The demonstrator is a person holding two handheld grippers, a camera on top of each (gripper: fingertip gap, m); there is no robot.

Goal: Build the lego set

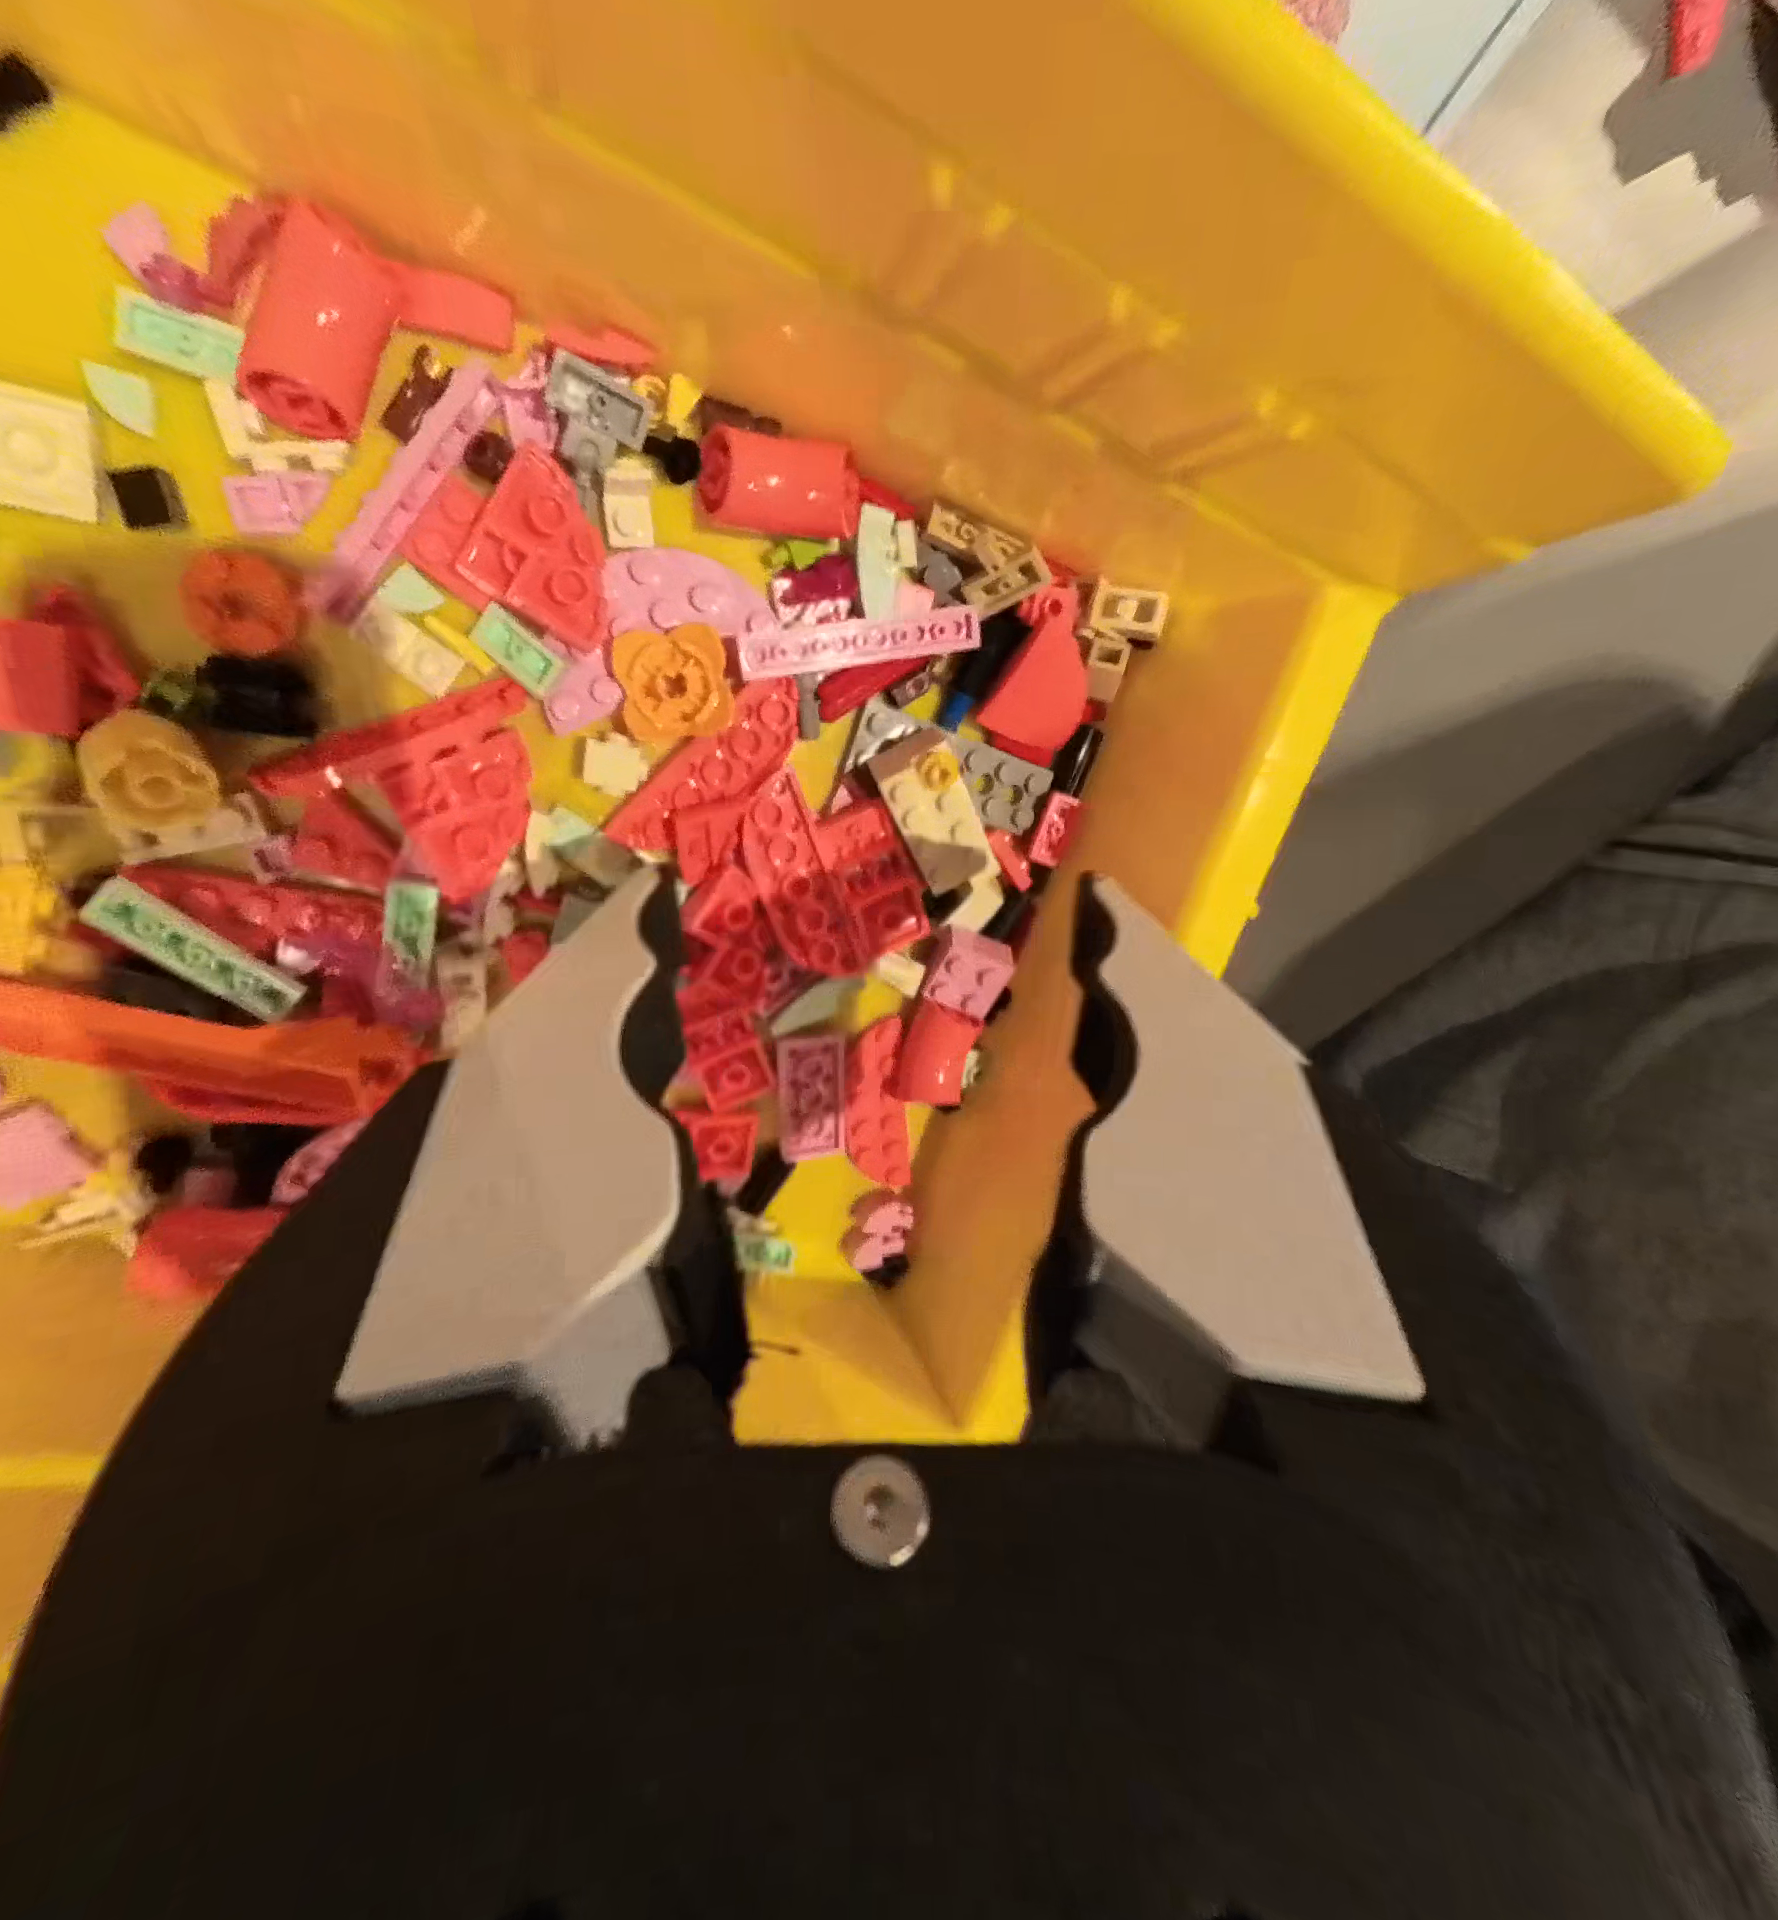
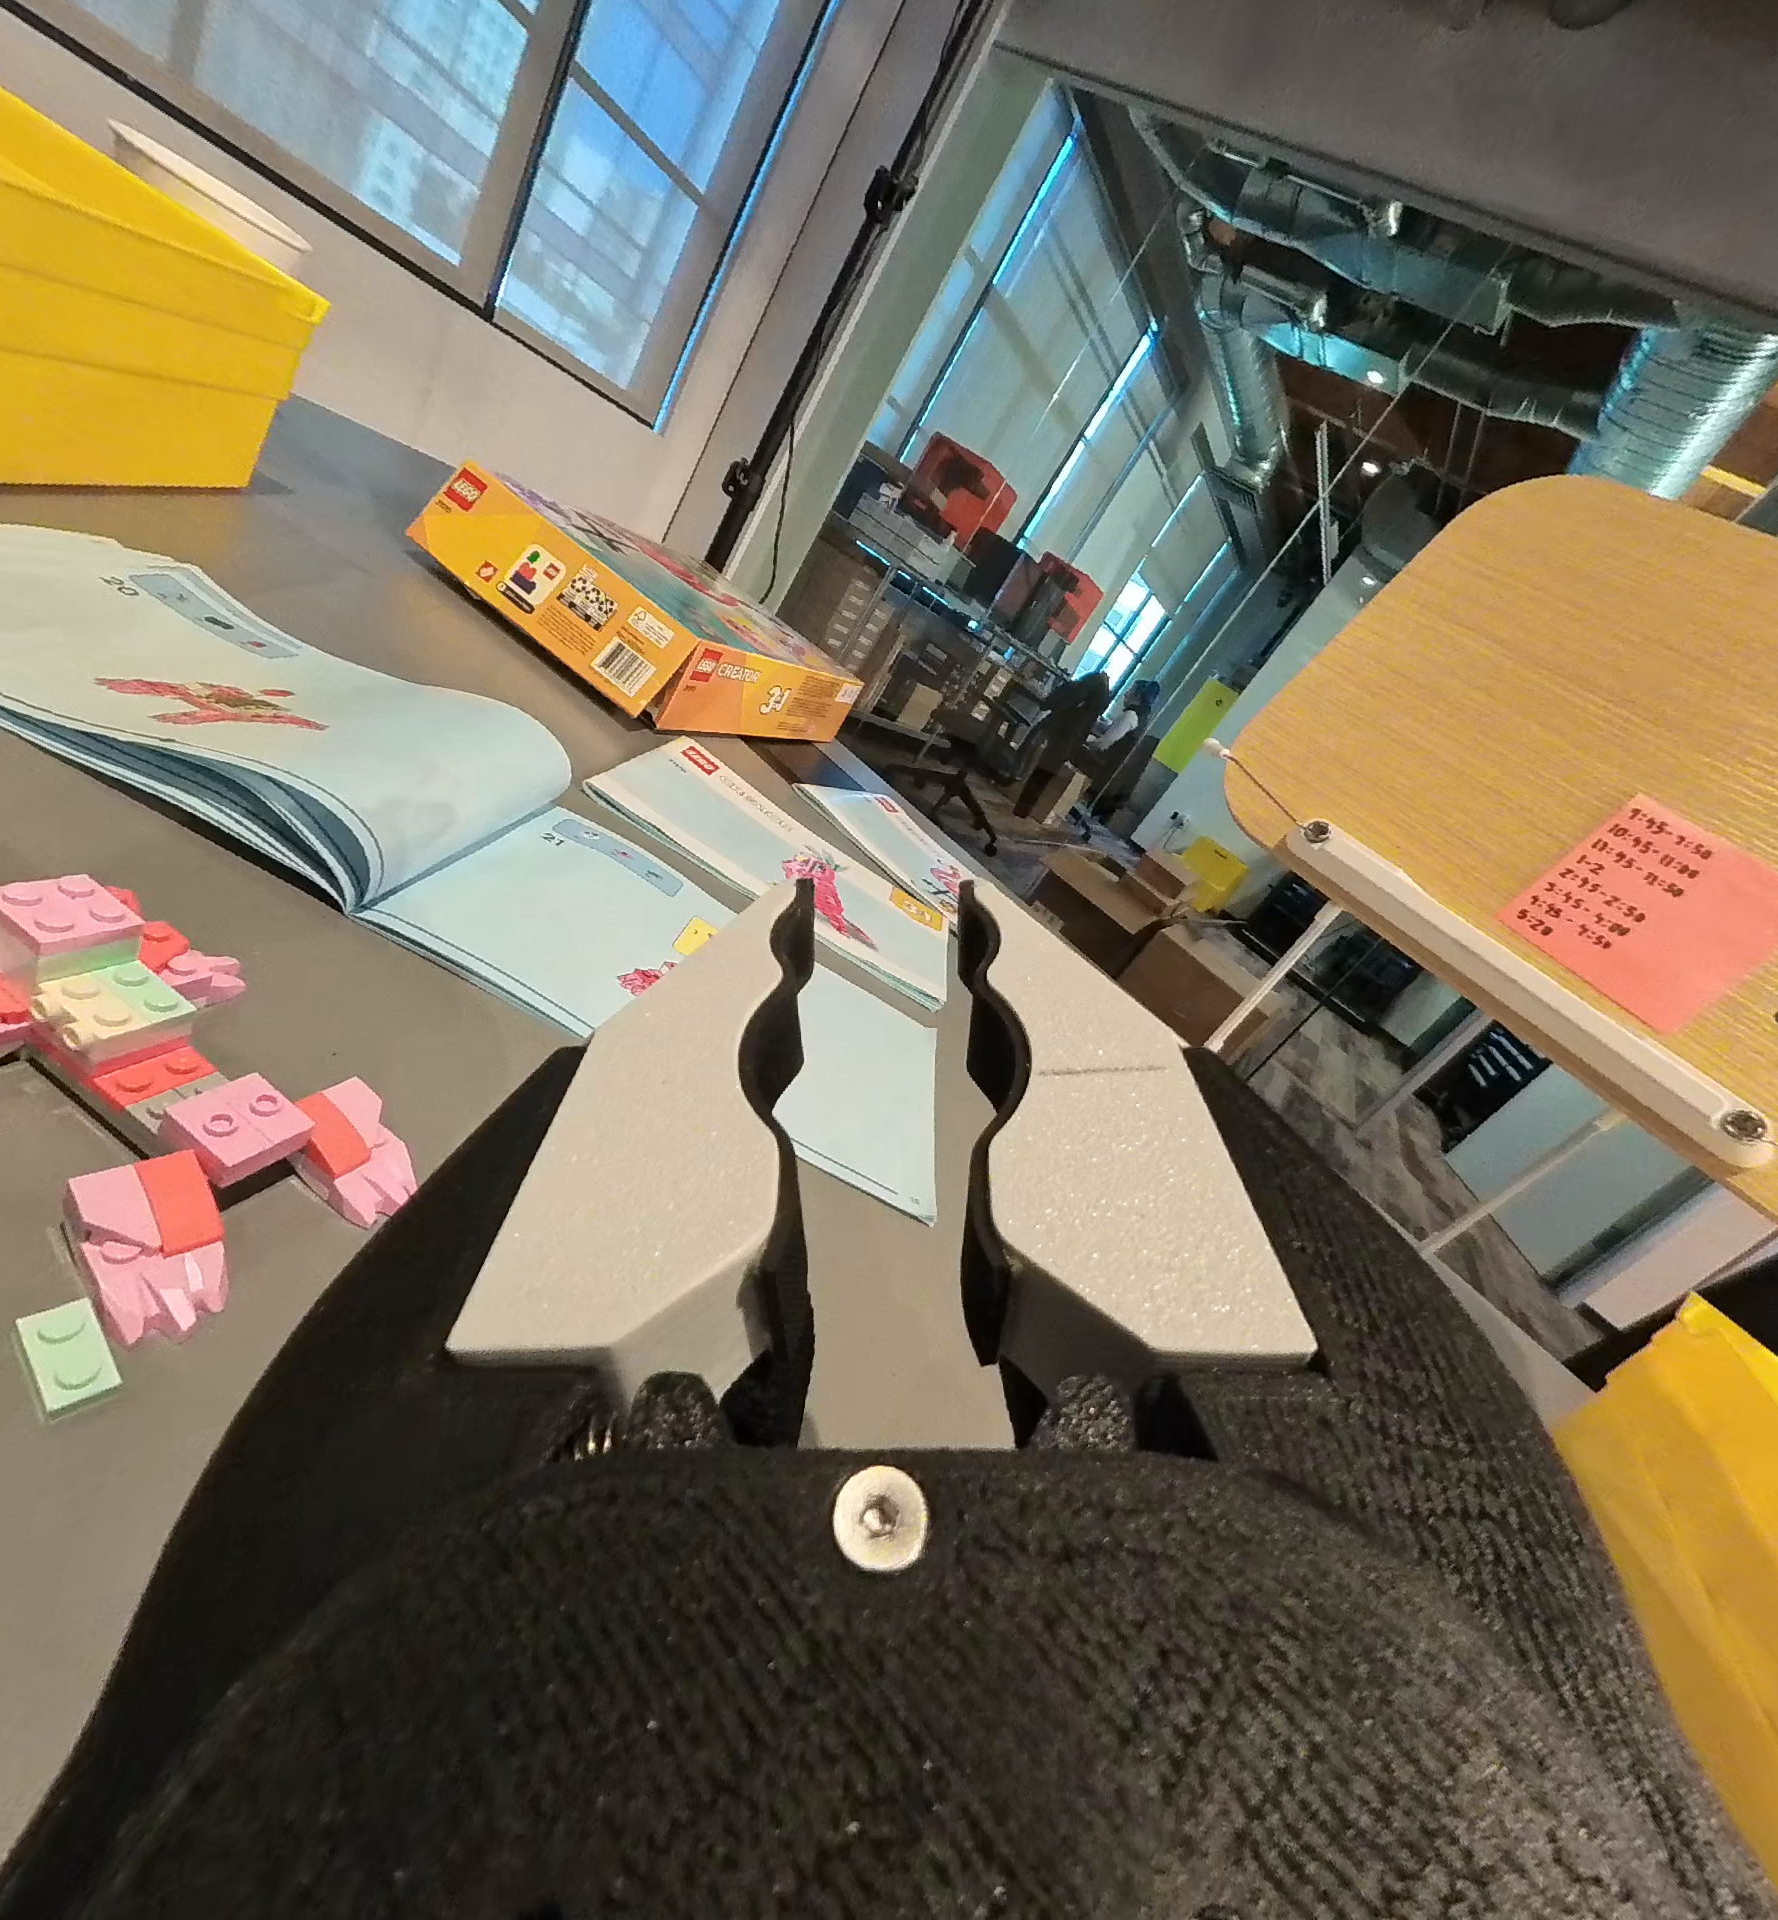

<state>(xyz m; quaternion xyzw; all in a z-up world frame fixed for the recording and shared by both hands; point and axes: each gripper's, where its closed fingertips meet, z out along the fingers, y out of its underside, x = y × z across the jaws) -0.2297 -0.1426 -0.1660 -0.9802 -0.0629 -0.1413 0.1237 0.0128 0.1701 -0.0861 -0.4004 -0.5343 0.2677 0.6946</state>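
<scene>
Left gripper (image 1: 869, 904), at the centre of its view, hangs with jaws wide and empty over a yellow bin (image 1: 1228, 343), above a heap of loose bricks (image 1: 656, 727), mostly red and pink. Right gripper (image 2: 885, 899) stands narrowly parted, gripping nothing, over the grey worktop (image 2: 345, 1039). At the left edge of that view lies a half-built pink and red model (image 2: 137, 1049), with an open instruction booklet (image 2: 293, 748) beyond it and a set box (image 2: 636, 613) farther back.

My left view is warm and motion-blurred, with glare on the yellow bin (image 1: 1124, 343) wall. My right view is sharp, daylit by the far windows (image 2: 552, 187), bending at the edges.
</scene>
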